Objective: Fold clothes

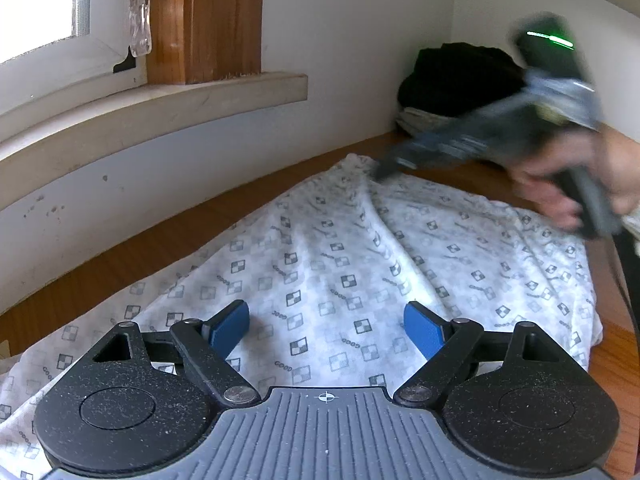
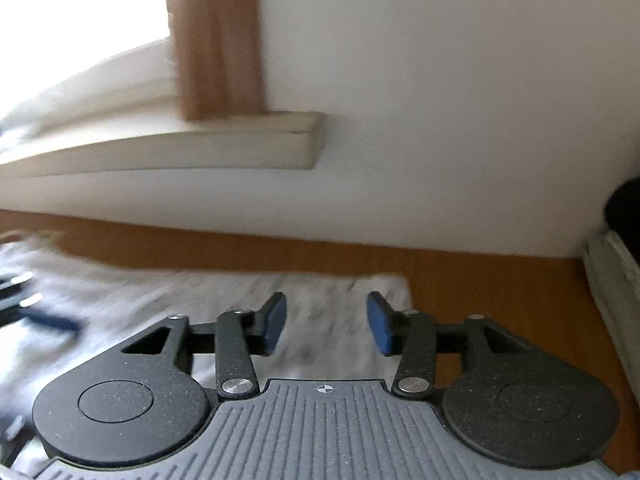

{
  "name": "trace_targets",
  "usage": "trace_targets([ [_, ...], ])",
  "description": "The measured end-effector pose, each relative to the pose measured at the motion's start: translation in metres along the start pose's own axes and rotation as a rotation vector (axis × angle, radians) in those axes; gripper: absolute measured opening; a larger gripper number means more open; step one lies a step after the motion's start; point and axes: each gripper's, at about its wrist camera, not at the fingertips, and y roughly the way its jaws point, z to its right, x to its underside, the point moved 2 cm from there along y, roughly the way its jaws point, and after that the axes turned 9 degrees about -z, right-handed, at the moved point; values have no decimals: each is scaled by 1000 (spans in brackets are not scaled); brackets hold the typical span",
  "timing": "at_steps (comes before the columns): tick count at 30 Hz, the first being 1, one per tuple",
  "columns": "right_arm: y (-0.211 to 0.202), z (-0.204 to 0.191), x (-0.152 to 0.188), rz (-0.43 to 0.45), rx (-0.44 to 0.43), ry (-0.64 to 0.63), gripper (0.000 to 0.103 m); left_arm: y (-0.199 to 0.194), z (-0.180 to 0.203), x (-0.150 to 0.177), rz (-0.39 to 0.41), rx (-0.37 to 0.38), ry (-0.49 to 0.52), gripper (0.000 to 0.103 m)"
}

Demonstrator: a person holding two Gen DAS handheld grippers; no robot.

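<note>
White printed garment point(image 1: 340, 264) lies spread on counter point(image 1: 168, 240), mid-fold; left tool point(image 1: 327, 326) wide open over it, right tool point(image 2: 327, 322) part-open, empty at far edge; next likely needs fresh edge grip.

The left gripper point(image 1: 326, 326) hovers, jaws wide, over the patterned white garment point(image 1: 360, 256) on the wooden table point(image 1: 120, 256).

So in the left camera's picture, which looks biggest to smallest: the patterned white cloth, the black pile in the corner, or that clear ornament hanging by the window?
1. Patterned white cloth, by far the largest, covering most of the table.
2. Black pile, far smaller, though it sits farther from the camera.
3. Clear ornament, smallest.
</note>
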Motion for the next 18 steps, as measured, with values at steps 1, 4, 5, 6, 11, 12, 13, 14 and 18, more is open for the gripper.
trace_targets([
  [1, -11, -2, 13, -10, -17, -13, 47, 0, 0, 0, -1, 0, 0, 87],
  [4, -38, -5, 64, -60, -22, -48, 48, 1, 0, 0, -2, 5, -2, 93],
  [5, -45, -4, 78, -71, -17, -54, 48, 1, 0, 0, 0, 9, -1, 93],
  [6, -51, -2, 88, -68, -15, -54, 49, 1, 0, 0, 1, 14, 0, 93],
  [11, -71, 28, 107, -21, -44, -38, 49, 2, -3, -1, -1, 24, -6, 94],
  [12, -65, 25, 101, -14, -24, -63, 50, 2, -4, -1, -1, 27, -9, 94],
  [13, -65, 21, 102, -5, -5, -81, 51, 2, -5, -1, 0, 30, -12, 94],
  [14, -67, 22, 104, 4, 2, -80, 53, 2, -6, -2, 0, 34, -15, 94],
  [18, -58, 16, 108, 41, -14, -53, 59, 2, -5, -1, 0, 36, -14, 94],
])
